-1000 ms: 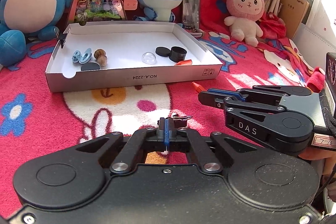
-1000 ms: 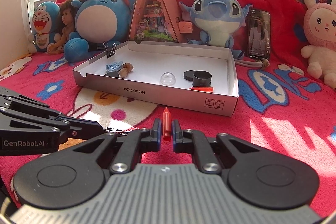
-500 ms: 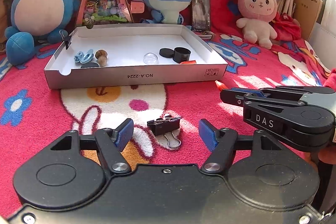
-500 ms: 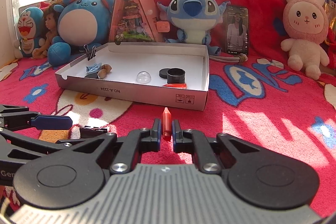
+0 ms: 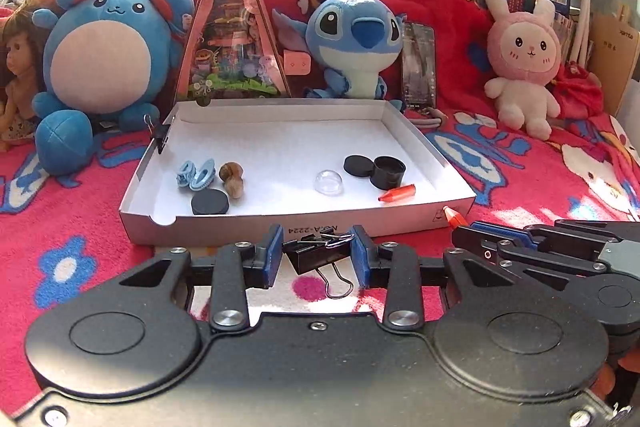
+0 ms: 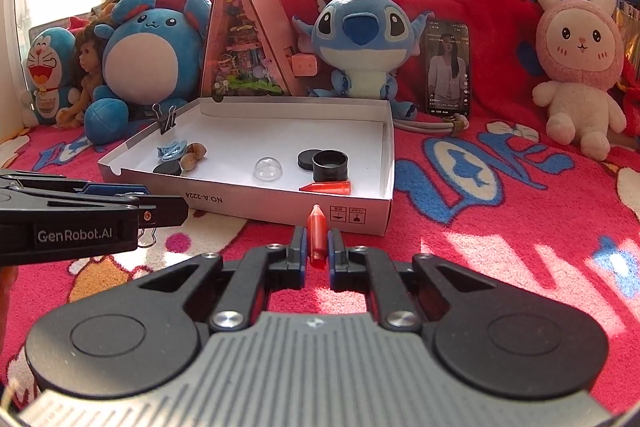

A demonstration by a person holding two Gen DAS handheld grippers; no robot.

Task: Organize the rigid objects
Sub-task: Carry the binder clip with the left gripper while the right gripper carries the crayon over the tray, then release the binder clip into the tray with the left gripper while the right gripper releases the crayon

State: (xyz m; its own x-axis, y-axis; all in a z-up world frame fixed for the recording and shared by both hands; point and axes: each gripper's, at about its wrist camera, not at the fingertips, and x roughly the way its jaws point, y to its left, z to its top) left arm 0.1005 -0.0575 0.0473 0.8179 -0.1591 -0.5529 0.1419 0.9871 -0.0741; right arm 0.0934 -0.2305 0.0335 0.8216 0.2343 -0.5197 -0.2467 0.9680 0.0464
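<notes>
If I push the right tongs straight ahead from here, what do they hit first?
Probably the front wall of the white box: the right tongs, shut on the red crayon, point at it. The crayon tip would touch first; depth unclear.

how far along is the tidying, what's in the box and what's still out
Mostly done. Already in the white box: a blue clip, a snail shell, black discs, a clear dome, a black cup and one orange crayon. In hand: the right tongs grip a second orange crayon. Left: the black binder clip sits between the open left tongs, outside the box.
</notes>
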